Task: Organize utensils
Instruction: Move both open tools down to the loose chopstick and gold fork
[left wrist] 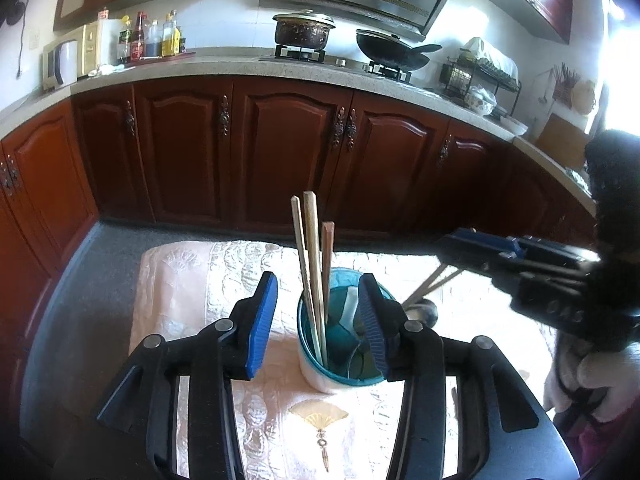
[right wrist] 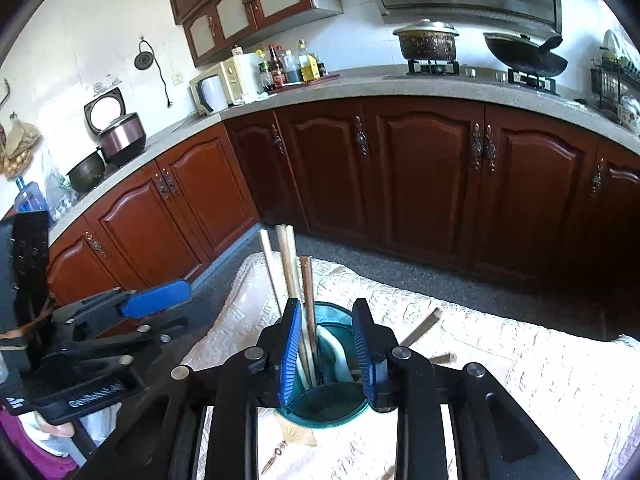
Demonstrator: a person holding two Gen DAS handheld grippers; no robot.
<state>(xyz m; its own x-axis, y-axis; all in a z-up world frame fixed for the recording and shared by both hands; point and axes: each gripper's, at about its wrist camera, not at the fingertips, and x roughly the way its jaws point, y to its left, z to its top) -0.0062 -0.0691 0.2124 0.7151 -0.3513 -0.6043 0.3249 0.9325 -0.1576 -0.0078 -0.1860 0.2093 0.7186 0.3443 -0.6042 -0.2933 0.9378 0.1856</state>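
Observation:
A teal cup stands on the table's pale embroidered cloth. It holds three wooden chopsticks upright and a white spoon. My left gripper is open, its blue pads on either side of the cup's rim, holding nothing. My right gripper is open just above the cup, its pads beside the chopsticks. Two more chopsticks and a metal spoon lie on the cloth behind the cup.
The right gripper reaches in from the right in the left wrist view; the left gripper shows at left in the right wrist view. Dark red cabinets and a grey counter with pots run beyond the table.

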